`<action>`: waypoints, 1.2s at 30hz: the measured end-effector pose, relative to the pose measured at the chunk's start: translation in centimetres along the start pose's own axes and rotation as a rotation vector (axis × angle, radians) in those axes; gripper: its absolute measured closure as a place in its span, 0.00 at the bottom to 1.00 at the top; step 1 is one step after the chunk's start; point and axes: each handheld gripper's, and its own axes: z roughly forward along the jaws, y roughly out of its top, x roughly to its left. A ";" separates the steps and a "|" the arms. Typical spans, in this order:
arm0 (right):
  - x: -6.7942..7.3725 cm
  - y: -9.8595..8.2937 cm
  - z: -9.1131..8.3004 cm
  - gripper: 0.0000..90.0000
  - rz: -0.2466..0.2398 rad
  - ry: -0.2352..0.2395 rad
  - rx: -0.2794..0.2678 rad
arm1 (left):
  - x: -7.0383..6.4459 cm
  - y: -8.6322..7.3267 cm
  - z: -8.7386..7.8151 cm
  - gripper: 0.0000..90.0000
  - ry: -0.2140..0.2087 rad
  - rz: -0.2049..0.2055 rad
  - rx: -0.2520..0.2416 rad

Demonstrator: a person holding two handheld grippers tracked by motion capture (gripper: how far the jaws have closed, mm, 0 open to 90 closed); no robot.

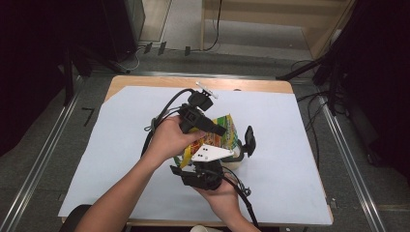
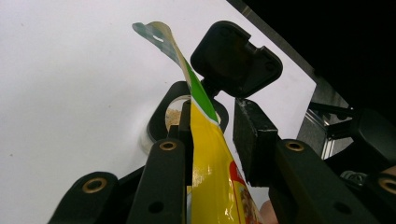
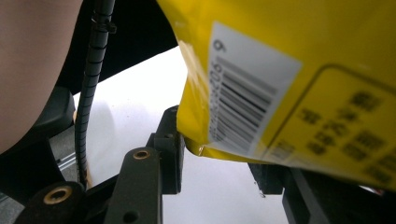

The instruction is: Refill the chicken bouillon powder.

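Note:
A yellow and green snack bag (image 1: 226,129) hangs tilted over a small clear jar (image 1: 238,157) whose black flip lid (image 1: 249,140) stands up. My left gripper (image 1: 218,129) comes in from the left and is shut on the bag's upper part. In the left gripper view the bag (image 2: 208,154) runs between the jaws, its green top over the jar (image 2: 172,117), which holds some crumbs, and below the lid (image 2: 236,58). My right gripper (image 1: 212,160), under its grey plate, is shut on the bag's bottom corner (image 3: 261,93) from the near side.
A pale blue sheet (image 1: 121,145) covers most of the wooden table (image 1: 251,85). Cables trail from both grippers. Metal rails and dark stands line the floor at either side.

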 end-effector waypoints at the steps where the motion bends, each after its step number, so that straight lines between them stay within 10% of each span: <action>1: 0.0 0.0 0.0 0.68 0.003 0.000 0.002 | 0.1 0.0 0.1 0.82 -0.002 -0.002 0.001; 36: -0.1 -0.1 0.1 0.68 -0.007 -0.009 0.008 | 0.4 0.0 0.1 0.82 -0.006 -0.012 0.001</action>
